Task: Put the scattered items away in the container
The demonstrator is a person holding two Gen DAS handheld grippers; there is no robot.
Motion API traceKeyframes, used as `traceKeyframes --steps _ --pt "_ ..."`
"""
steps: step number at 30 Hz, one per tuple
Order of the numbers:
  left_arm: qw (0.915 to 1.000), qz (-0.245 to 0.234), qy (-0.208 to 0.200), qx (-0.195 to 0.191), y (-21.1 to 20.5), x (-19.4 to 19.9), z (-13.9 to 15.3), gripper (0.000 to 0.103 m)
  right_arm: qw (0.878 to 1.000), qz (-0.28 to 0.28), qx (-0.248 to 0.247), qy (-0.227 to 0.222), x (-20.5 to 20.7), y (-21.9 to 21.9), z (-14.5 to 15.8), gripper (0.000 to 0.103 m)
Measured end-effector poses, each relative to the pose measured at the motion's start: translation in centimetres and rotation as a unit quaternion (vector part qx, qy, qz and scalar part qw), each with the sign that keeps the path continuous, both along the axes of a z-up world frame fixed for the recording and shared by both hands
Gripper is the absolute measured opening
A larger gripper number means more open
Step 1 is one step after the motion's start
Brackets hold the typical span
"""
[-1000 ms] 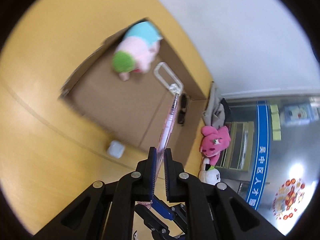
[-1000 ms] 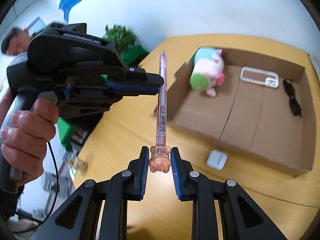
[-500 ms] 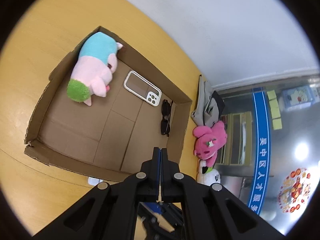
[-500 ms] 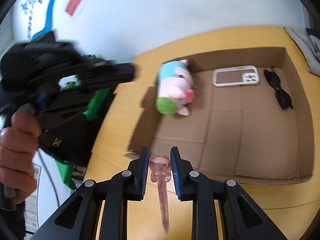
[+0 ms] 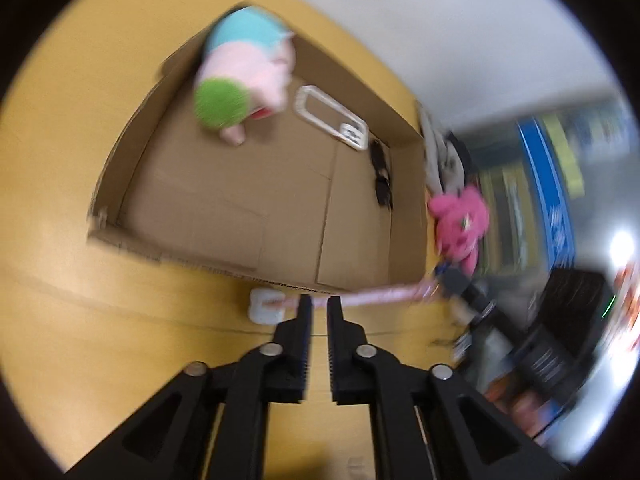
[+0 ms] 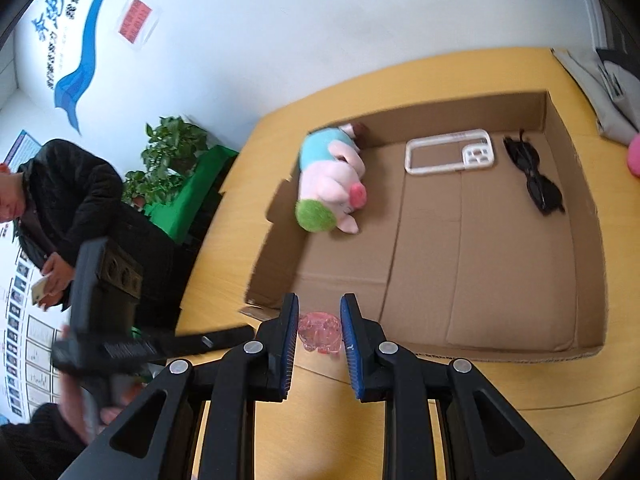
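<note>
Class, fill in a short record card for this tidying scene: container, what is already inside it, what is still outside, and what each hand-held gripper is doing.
container: open cardboard box on a yellow table
inside box: plush pig, clear phone case, black sunglasses
outside box: small white item on the table by the near wall
right hand-held gripper: holds the pink pen by its bear-shaped top, just outside the near wall
left hand-held gripper: jaws slightly apart, holding nothing
</note>
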State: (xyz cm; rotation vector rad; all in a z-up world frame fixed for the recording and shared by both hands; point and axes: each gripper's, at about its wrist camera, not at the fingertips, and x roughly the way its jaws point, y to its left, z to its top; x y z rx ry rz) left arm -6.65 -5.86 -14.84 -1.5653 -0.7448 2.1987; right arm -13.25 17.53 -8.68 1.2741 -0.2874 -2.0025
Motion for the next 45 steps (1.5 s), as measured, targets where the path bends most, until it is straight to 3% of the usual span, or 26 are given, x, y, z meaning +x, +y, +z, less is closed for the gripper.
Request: traceKeyframes --steps 2,3,8,12,19,27,29,34,37,45 --pt "0.9969 -0.037 0.048 -0.05 1.6 0.2 1.3 0.054 1.0 0.009 -0.002 0.011 0.0 -0.1 1.5 0.023" --pt "0.9946 -0.044 0.066 -0.067 2.0 0.2 1.9 0.057 1.0 0.013 -0.002 0.016 0.0 -0.2 2.2 0.023" --pt "0.9752 -0.101 0.153 -0.124 4.3 0.2 4.7 0.057 0.999 0.032 0.007 0.039 0.6 -0.7 5.4 0.023" --pt "0.9617 -0.156 0.181 -0.134 5.6 0.3 5.7 0.057 0.998 0.037 0.014 0.052 0.8 -0.7 7.1 0.023" --pt "0.9589 -0.175 0.201 -0.097 6.2 1.5 6.6 0.057 0.997 0.044 0.024 0.063 0.6 -1.3 8.5 0.023" --pt "0.9587 -0.173 0.225 -0.012 5.1 2.8 9.1 0.057 0.996 0.051 0.024 0.07 0.4 -1.8 9.2 0.023" --pt "0.9565 -0.173 0.235 -0.001 4.8 3.0 9.9 0.066 0.996 0.053 0.021 0.073 0.4 -1.8 9.5 0.022" --pt "0.9538 -0.159 0.253 -0.029 4.4 2.4 11.1 0.067 0.994 0.062 0.02 0.085 0.5 -2.4 10.6 0.022" --pt "0.948 -0.155 0.272 -0.057 4.3 2.3 12.0 0.067 0.994 0.065 0.019 0.091 0.6 -2.6 11.3 0.022" --pt "0.9372 -0.208 0.272 -0.068 6.1 1.8 11.0 0.067 0.992 0.077 0.012 0.098 1.3 -3.0 12.7 0.02"
